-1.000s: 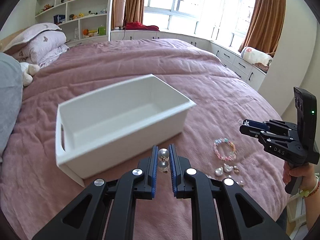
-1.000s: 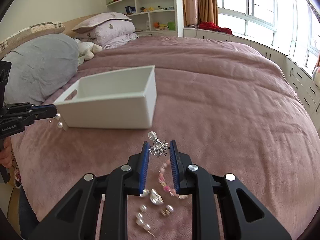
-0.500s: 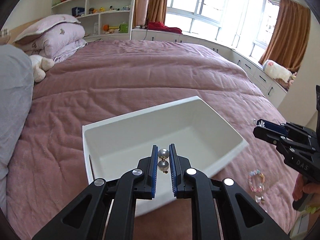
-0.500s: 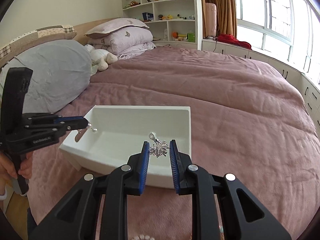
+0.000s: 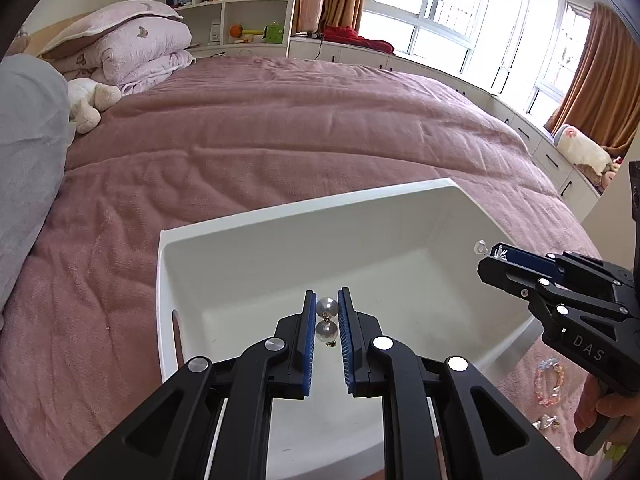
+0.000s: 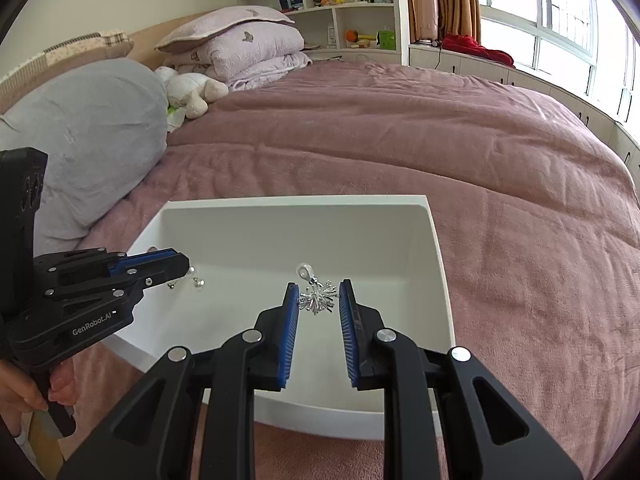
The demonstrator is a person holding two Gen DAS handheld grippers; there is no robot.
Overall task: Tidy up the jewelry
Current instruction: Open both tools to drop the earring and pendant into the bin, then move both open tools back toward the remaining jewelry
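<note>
Hovering over 1 white bin [image 5: 280, 216] on the pink bedspread [image 5: 280, 120]: 2 grippers, each w/ 1 piece. Left gripper [image 5: 327, 318] is clamped on a pearl drop earring [image 5: 326, 320], 2 pearls stacked, above the bin's near-left end by the handle slot. Right gripper [image 6: 319, 300] pinches a silver spiky pendant [image 6: 318, 298] above the bin's mid floor, toward its right wall. Bin interior looks bare, room all round inside; far rim and both side rims clear of the fingers. Both grippers tilt downward, tips inside the rim line. 1 beaded bracelet [image 5: 550, 380] plus a few small pieces lie on the bedspread just beyond the bin's right end. A hand [image 6: 24, 392] grips the left handle.
</note>
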